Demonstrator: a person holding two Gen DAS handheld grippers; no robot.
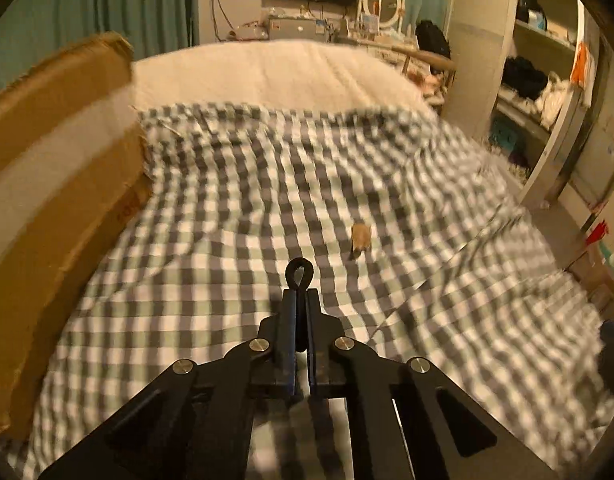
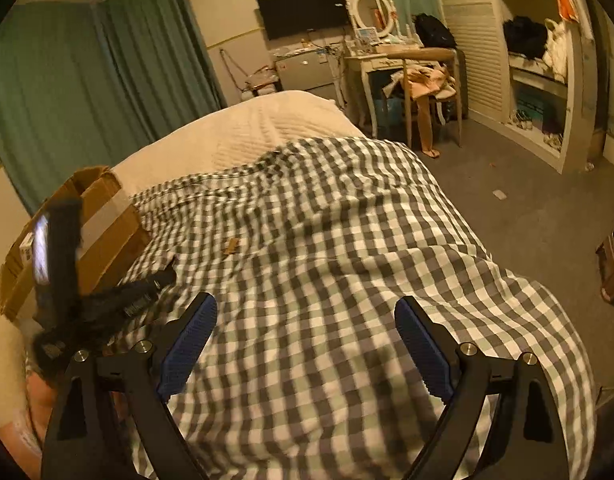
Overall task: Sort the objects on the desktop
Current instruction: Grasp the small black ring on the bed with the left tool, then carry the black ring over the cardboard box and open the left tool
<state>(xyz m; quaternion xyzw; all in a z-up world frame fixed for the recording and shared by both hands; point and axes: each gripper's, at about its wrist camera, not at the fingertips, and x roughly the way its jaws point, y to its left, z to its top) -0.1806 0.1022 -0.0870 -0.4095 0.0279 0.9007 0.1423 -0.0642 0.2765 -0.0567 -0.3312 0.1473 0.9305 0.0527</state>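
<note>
Checked bed cover (image 1: 235, 216) carries everything; cardboard box (image 1: 47, 184) sits at its left edge. Left gripper (image 1: 301, 292) fingers pinch a small black loop (image 1: 300, 273). Right gripper (image 2: 305, 344) fingers spread wide, empty. Step, judged: carrying loop boxward. Next: swing left, release over box. Tan scrap (image 1: 361, 236) lies mid-bed, unsorted.

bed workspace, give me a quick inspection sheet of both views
Surface: checked bedspread over a bed, rumpled.
Job's things: cardboard box at the bed's left edge; small black loop clamped in the left tool.
Clutter: small tan scrap lying on the spread, apart from the box.
Grippers: left tool shut on the loop; right tool open, empty, above the spread.
Cables: wires on the far wall under the dark screen.
Surroundings: green curtains, dressing table with round mirror, chair, open shelves.
</note>
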